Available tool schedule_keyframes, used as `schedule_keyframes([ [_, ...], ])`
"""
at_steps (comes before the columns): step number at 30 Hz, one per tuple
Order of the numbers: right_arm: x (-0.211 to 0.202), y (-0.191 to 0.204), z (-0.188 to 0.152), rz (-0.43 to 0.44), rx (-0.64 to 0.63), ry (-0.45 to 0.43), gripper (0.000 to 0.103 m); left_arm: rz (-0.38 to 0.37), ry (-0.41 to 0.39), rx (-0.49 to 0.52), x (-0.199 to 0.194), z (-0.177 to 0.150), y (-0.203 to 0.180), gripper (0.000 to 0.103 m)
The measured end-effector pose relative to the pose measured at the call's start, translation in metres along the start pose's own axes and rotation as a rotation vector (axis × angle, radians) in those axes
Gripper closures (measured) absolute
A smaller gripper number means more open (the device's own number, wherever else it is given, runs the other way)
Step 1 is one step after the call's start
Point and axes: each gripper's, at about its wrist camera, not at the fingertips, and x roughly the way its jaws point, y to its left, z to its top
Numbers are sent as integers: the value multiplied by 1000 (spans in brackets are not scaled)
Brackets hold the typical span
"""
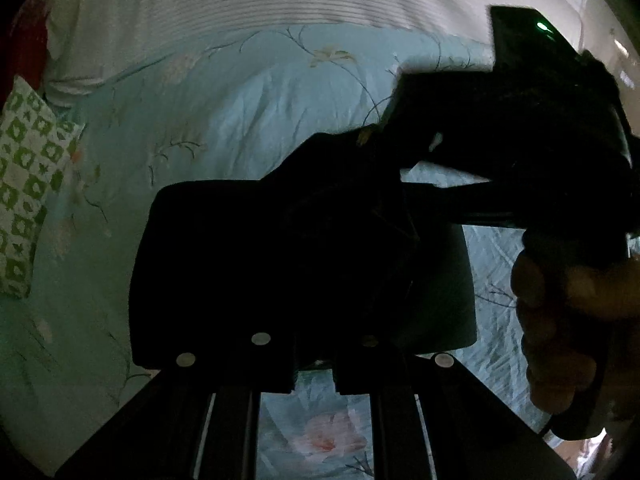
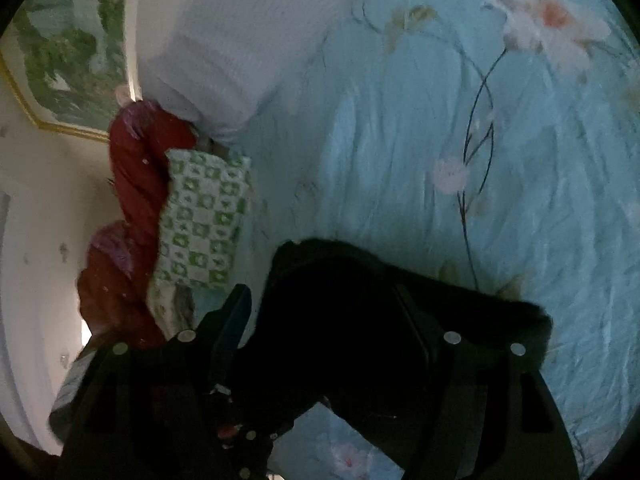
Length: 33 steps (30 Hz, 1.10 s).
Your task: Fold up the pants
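The black pants [image 1: 300, 260] lie as a folded bundle on the light blue flowered bedspread [image 1: 240, 120]. My left gripper [image 1: 316, 344] comes in from the near edge and is shut on the near edge of the bundle, its fingertips lost in the dark cloth. In the left wrist view a hand [image 1: 568, 300] holds the other tool at the right, over the bundle's far right corner. In the right wrist view the pants [image 2: 340, 340] lie between the fingers of my right gripper [image 2: 320, 292], which stands open. Its left finger [image 2: 236, 312] is clear of the cloth.
A white ribbed blanket [image 1: 240, 0] is piled at the far side of the bed. A green-and-white checked pillow [image 2: 200, 216] and a red cloth [image 2: 136, 176] lie at the bed's left edge. A framed picture [image 2: 68, 48] hangs on the wall.
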Motion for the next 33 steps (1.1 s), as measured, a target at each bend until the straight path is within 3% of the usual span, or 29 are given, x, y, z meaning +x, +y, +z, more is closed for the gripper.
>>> schedule_keyframes([
  [1,2,2,0,-14,-10,11,63,3,5,0,0,0,1,92],
  [3,-4,8,0,-17,-33,6,76,-11,-2,-4,-8,2,2,92],
  [7,-35,31,0,23,-104,-48,82,-38,-64,43,-35,9,-9,92],
  [11,-65,29,-5,33,-98,-92,82,-44,-79,130,-39,6,-34,92],
  [20,-58,-21,-33,-128,-40,-82,83,-56,59,174,12,-13,-56,91],
  [26,-53,-31,-39,-212,-96,-95,83,-129,101,163,20,-17,-57,73],
  [29,-58,-32,-42,-290,-109,-109,74,-158,109,156,15,-21,-51,60],
  [30,-59,-31,-43,-307,-107,-112,64,-163,110,153,13,-21,-49,56],
  [33,-69,-34,-47,-342,-78,-129,51,-171,112,123,5,-23,-35,54],
])
